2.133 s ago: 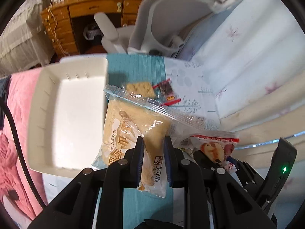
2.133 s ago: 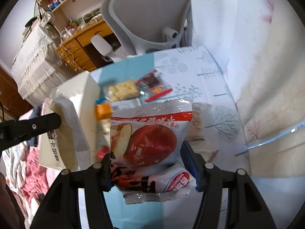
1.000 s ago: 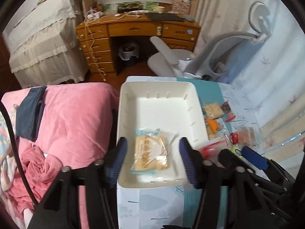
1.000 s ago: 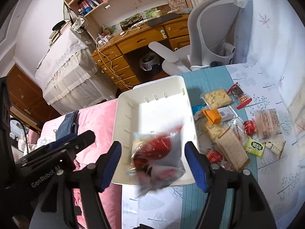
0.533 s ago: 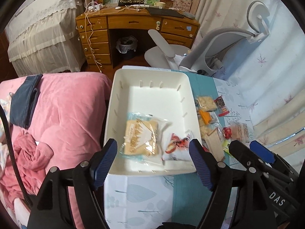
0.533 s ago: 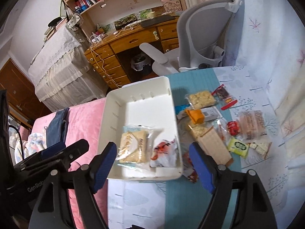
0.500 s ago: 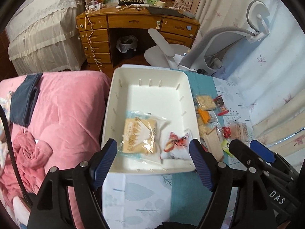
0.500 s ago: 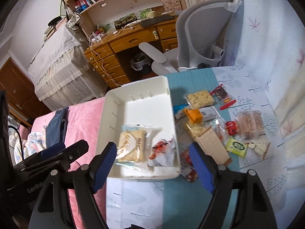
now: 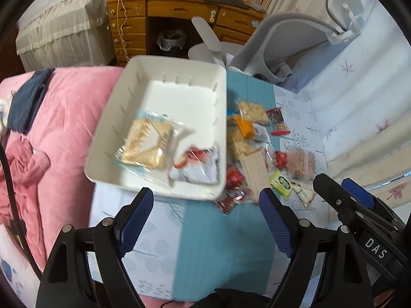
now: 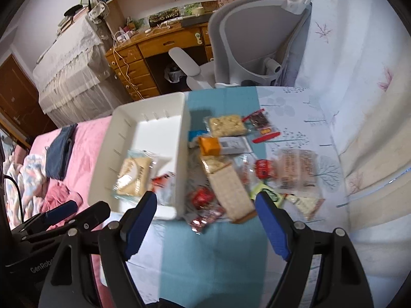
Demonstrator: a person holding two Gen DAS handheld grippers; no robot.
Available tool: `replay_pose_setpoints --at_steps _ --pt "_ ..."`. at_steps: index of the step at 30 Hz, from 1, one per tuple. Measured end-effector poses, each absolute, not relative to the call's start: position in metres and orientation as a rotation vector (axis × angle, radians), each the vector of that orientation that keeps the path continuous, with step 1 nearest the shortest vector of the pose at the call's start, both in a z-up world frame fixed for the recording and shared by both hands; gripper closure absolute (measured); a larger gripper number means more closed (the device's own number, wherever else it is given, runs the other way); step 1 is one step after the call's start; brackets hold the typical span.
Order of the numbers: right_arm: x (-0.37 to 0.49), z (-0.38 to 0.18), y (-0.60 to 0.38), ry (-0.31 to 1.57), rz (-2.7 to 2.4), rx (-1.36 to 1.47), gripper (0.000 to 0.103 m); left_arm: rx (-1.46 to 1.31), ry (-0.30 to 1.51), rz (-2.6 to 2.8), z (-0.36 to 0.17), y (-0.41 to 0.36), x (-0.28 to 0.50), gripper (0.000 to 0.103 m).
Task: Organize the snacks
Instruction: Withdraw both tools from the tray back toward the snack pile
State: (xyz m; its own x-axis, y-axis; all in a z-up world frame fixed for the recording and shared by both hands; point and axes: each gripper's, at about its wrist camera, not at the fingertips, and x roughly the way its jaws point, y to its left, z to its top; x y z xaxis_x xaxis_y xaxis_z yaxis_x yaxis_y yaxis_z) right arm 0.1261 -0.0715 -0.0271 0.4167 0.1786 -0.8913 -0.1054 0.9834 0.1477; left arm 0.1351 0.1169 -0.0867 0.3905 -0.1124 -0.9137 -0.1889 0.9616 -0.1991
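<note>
Between picks, by the look of it: two packets already in the white bin [image 9: 164, 179], the rest not yet gathered. Inside the bin, a cracker packet [image 9: 145, 143] lying flat toward the near-left, and a red-and-white pouch [image 9: 197, 165] just beside it against the near-right wall.

Left hand-held gripper [image 9: 206, 213] hovering above the near edge of the bin, jaws opening, nothing between them. Right hand-held gripper [image 10: 205, 217] spread wide over the loose pile, likewise empty, pads clear of everything below.

Still out on the tabletop [image 10: 213, 251], right of the bin: a long wafer pack [image 10: 231, 192] lying diagonally nearest the right gripper, a small red packet [image 10: 201, 196] touching its left side, a crinkled red wrapper [image 10: 205, 218] just below, a green sachet [image 10: 268, 193] to its right. Farther back, an orange box [image 10: 209, 145], a square cracker pack [image 10: 226, 125], a dark red strip packet [image 10: 260, 122], and a clear bag of pale biscuits [image 10: 295, 164] off to the right. Motion blur over much of the pile; labels unreadable.

Next move, as a judgement: drop onto one loose item each, probably the wafer pack for the right side, closing across its narrow width rather than its length. Needs care not to pinch the neighbouring red packet along with it, since the two touch. Then carry over the bin wall and release into the free far half.
</note>
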Motion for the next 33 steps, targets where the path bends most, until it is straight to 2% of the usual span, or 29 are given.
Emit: replay_pose_setpoints --at_steps 16,27,33 --pt "0.138 -0.073 -0.160 1.269 0.202 -0.032 0.023 -0.445 1.292 0.132 -0.164 0.031 0.141 0.020" --pt "0.143 -0.131 -0.211 1.368 0.178 -0.052 0.023 -0.545 1.321 0.249 -0.224 0.025 0.153 0.020" --pt "0.147 -0.159 -0.226 1.354 0.172 -0.116 0.023 -0.630 1.294 0.323 -0.248 0.029 0.161 0.019"
